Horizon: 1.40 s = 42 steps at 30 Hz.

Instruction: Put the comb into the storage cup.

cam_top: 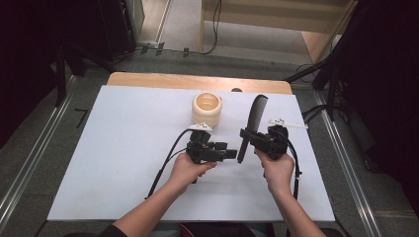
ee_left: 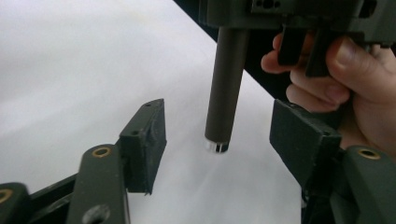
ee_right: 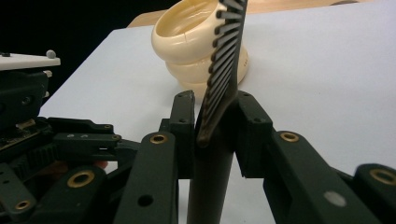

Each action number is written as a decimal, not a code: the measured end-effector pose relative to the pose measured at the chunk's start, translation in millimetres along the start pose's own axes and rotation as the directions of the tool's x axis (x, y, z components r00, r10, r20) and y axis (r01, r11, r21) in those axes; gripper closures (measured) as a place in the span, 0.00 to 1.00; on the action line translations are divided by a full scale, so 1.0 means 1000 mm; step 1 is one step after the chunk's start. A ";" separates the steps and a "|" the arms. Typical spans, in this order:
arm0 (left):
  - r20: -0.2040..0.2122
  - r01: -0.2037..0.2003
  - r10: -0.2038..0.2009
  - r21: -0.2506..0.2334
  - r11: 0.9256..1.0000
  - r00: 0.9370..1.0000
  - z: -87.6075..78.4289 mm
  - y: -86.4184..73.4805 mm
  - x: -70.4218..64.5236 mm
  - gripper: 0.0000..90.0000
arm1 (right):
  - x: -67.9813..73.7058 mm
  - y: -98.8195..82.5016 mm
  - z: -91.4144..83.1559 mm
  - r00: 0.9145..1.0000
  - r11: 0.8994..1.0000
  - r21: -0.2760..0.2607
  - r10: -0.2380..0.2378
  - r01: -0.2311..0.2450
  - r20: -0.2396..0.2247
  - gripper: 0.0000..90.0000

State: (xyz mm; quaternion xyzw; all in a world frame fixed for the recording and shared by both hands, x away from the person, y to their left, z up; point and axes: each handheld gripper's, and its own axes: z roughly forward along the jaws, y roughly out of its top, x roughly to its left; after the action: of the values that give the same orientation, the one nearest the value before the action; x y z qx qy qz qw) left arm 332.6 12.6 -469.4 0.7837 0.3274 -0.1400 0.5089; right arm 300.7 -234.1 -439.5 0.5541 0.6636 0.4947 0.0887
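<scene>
While the white board (cam_top: 113, 148) leaves wide bare surface toward 9 o'clock and along its near edge at 6 o'clock, both grippers work near its middle. At 12 o'clock of them stands a cream ribbed cup (cam_top: 206, 109), well short of the far edge. The right gripper (cam_top: 247, 135) clamps the black comb (cam_top: 253, 121) at the junction of handle and teeth, teeth pointing to 12 o'clock, the round handle hanging toward 6. The left gripper (cam_top: 231, 151) sits just at 9 o'clock of that handle, jaws apart and not touching it.
</scene>
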 end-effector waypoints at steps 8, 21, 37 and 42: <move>-0.012 -0.017 0.017 0.050 0.999 1.000 -0.014 -0.003 0.005 0.38 | 0.001 0.000 -0.001 1.000 1.000 -0.003 -0.014 0.014 0.004 0.78; -0.022 -0.060 0.062 0.102 0.993 0.998 -0.033 -0.006 0.006 0.38 | 0.002 -0.001 0.000 0.999 0.999 0.002 -0.033 0.033 0.000 0.78; -0.089 -0.186 0.207 0.208 0.960 0.974 -0.052 -0.016 0.004 0.36 | 0.003 -0.002 0.000 0.999 0.999 0.008 -0.047 0.047 -0.006 0.78; -0.099 -0.235 0.264 0.235 0.943 0.959 -0.057 -0.022 0.002 0.36 | 0.003 -0.002 0.000 0.999 0.999 0.008 -0.049 0.049 -0.008 0.78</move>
State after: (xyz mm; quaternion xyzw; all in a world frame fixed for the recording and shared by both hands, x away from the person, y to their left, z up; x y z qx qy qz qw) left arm 312.9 69.9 -461.1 0.8779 0.2399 -0.0588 0.4101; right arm 298.0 -231.4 -439.2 0.5360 0.6793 0.4918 0.0963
